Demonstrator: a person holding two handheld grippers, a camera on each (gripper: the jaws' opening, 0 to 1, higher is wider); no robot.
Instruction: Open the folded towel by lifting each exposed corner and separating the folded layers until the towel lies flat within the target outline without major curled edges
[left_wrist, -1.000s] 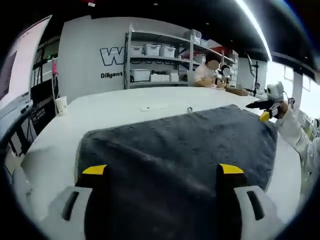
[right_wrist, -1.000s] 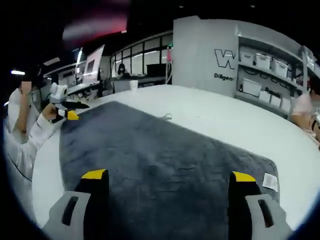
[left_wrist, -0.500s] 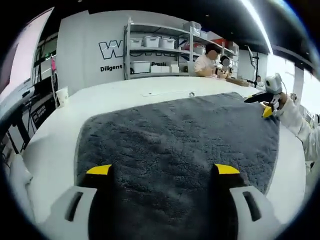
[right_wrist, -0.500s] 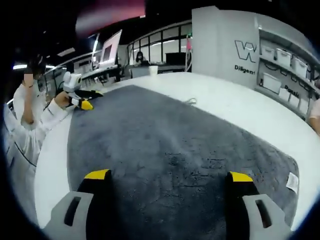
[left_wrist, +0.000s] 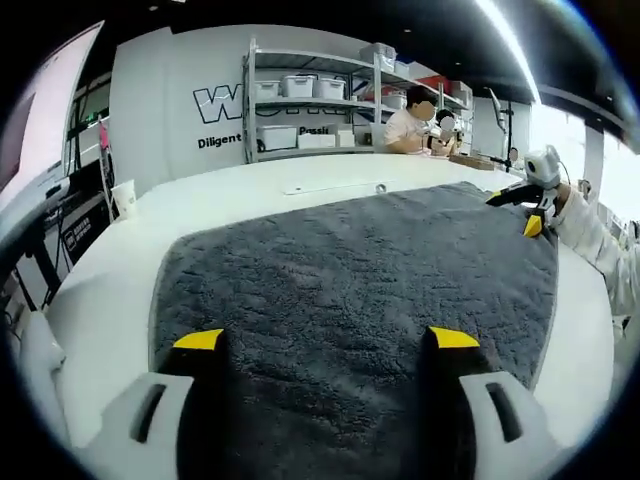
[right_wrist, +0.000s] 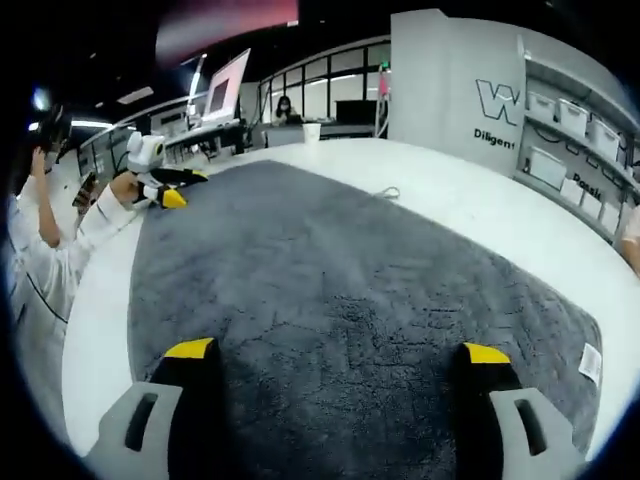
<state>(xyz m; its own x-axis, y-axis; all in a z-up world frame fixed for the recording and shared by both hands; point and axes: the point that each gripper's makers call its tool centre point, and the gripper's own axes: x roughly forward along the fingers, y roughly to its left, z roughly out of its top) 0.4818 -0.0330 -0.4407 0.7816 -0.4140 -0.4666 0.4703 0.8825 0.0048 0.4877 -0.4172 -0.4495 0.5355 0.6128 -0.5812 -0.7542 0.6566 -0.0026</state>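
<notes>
Since a second ago both my cameras have dropped closer over the grey towel, which lies spread on the white table, its label at the near right edge. My left gripper hangs above its near side, jaws apart and empty. My right gripper likewise, spread with nothing between. Shelves stand far behind.

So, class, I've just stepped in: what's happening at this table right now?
A person holds a gripper in each hand over a dark grey fluffy towel spread on a white table. The left gripper and right gripper both hover with jaws open, gripping nothing. The towel looks unfolded and mostly flat, its white label at one corner.
</notes>
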